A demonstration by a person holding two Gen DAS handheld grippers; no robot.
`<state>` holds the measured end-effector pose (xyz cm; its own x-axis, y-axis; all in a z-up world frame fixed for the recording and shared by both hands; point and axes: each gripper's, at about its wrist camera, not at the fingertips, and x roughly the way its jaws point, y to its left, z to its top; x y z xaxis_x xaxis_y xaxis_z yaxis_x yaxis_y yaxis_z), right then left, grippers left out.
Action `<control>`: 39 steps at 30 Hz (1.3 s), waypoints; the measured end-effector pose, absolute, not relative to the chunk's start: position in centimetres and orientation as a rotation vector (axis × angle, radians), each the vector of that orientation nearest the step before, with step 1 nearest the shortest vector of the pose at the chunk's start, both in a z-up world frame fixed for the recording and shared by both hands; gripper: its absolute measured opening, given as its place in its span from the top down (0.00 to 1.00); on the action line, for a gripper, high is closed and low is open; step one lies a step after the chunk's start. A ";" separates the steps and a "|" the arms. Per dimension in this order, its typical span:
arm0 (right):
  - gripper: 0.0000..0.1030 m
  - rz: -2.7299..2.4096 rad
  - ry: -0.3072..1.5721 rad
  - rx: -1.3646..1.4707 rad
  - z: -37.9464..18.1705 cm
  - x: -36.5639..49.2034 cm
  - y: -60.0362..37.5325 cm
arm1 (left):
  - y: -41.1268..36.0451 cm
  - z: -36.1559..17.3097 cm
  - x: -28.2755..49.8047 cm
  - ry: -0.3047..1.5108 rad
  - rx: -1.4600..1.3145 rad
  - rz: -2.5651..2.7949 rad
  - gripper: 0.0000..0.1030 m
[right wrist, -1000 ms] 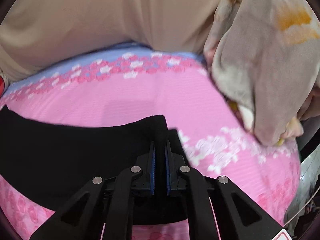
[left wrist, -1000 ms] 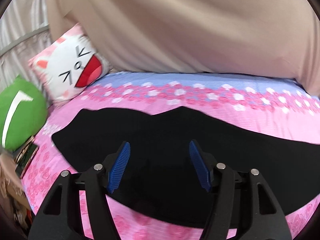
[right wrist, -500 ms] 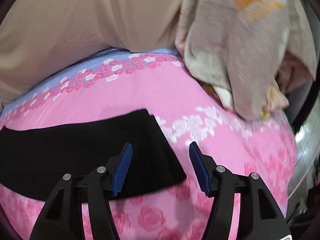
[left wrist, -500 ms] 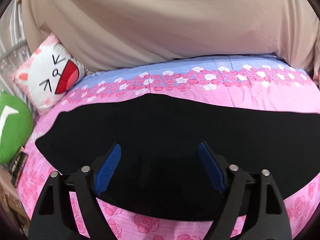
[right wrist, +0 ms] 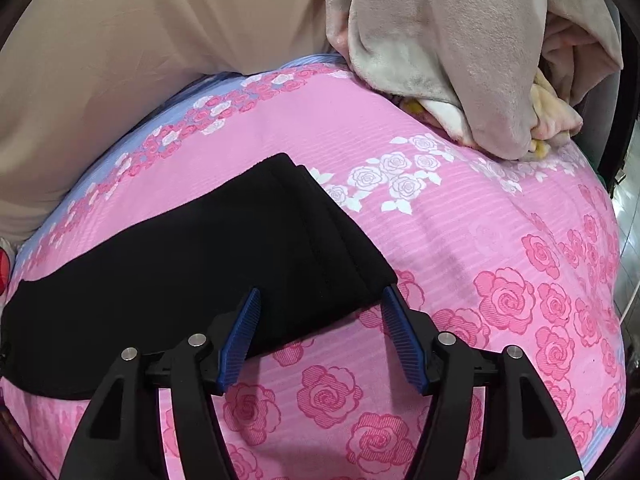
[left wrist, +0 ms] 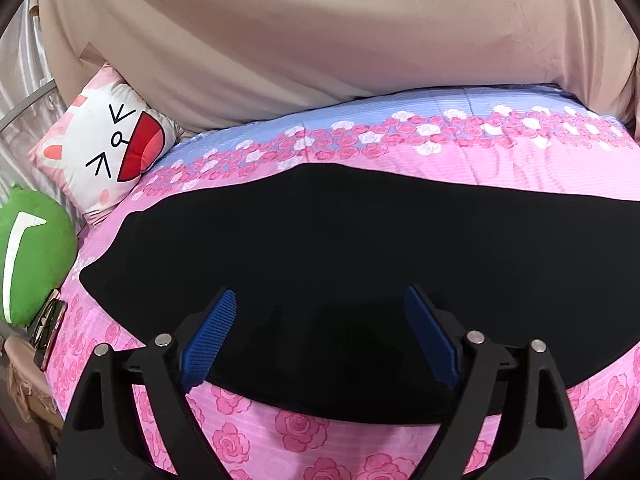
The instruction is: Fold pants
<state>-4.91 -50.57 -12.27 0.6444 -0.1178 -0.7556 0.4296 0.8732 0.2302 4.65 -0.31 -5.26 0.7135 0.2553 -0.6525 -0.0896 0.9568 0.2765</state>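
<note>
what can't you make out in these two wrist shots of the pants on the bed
- Black pants, left wrist view: right end runs off the frame edge; no seams or folds readable in the dark cloth.
- Black pants, right wrist view: left end cut off by the frame edge.
- Near edge of the pants, left wrist view: partly behind the left gripper.
- Items beside the green cushion: too small and cut off to identify.

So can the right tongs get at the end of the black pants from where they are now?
Probably yes. The right tongs are opening with nothing gripped, right over the near corner of the pants, which lie flat on the pink bedsheet. The blanket sits well off behind.
</note>
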 end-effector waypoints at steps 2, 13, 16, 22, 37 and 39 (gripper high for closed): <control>0.33 -0.298 0.806 0.446 -12.3 -4.9 -50.9 | -0.4 -5.4 4.7 0.761 0.232 0.191 0.19; 0.45 -0.239 0.778 0.551 -12.5 -3.4 -52.0 | -1.3 -5.5 4.5 0.772 0.213 0.148 0.18; 0.82 -0.210 0.777 0.580 -12.6 -3.0 -51.9 | -1.0 -5.3 4.4 0.768 0.210 0.145 0.18; 0.84 -0.146 0.698 0.507 -8.2 -2.6 -47.4 | 1.0 -4.8 4.3 0.761 0.174 0.153 0.18; 0.81 0.344 0.779 0.156 -5.6 6.9 -17.9 | 10.2 -5.1 2.6 0.766 0.055 0.240 0.18; 0.78 0.375 0.819 0.115 -7.2 7.6 -14.8 | 11.4 -5.2 2.3 0.769 0.037 0.249 0.18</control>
<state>7.56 -14.77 -7.17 0.6214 0.3694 -0.6910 -0.2815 0.9282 0.2431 2.32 11.37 -5.23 0.6908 0.2361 -0.6834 -0.2094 0.9700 0.1235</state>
